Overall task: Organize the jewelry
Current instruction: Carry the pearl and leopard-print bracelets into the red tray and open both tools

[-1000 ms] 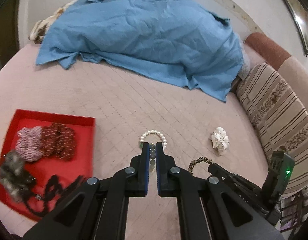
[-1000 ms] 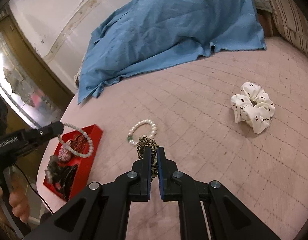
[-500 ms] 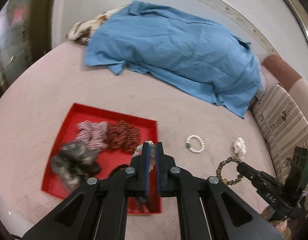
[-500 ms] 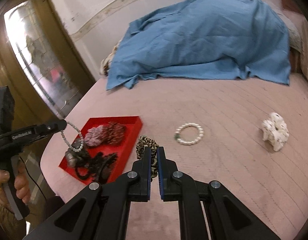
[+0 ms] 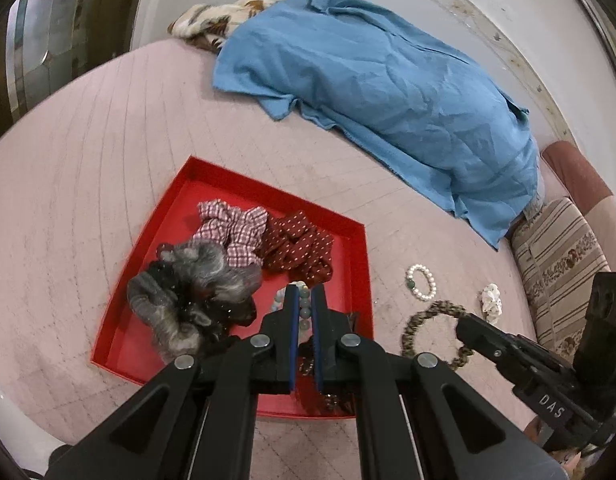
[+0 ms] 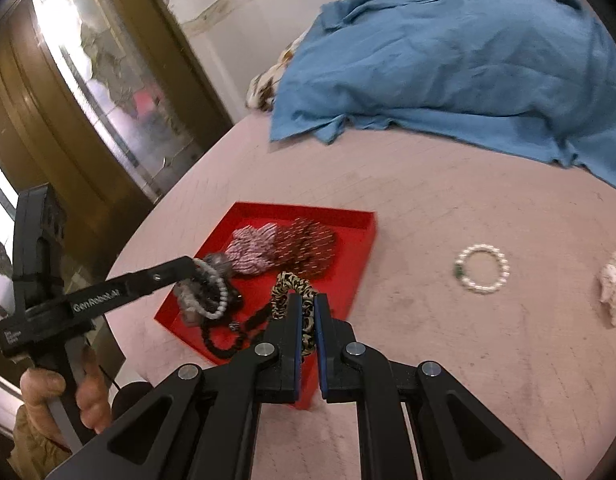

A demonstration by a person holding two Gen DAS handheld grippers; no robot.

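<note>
Jewelry tray (image 5: 358, 264) in red now fills more of both views than a second ago, and both grippers have come over it from the open bedspread (image 5: 87, 160). Left gripper (image 5: 303, 300), nearly closed, pinches a pale bead bracelet (image 5: 303, 310) above the tray – its lower loop is hidden by the fingers. Right gripper (image 6: 307, 308), clamped, holds a leopard-print scrunchie (image 6: 287, 286) over the tray's near edge. Inside lie three scrunchies – checked (image 5: 231, 226), dotted maroon (image 5: 297, 246), grey (image 5: 187, 296) – and a black bead string (image 6: 227, 338), partly hidden. Right of the tray: one pearl bracelet (image 6: 483, 268), one white scrunchie (image 6: 614, 286), cut off.
</note>
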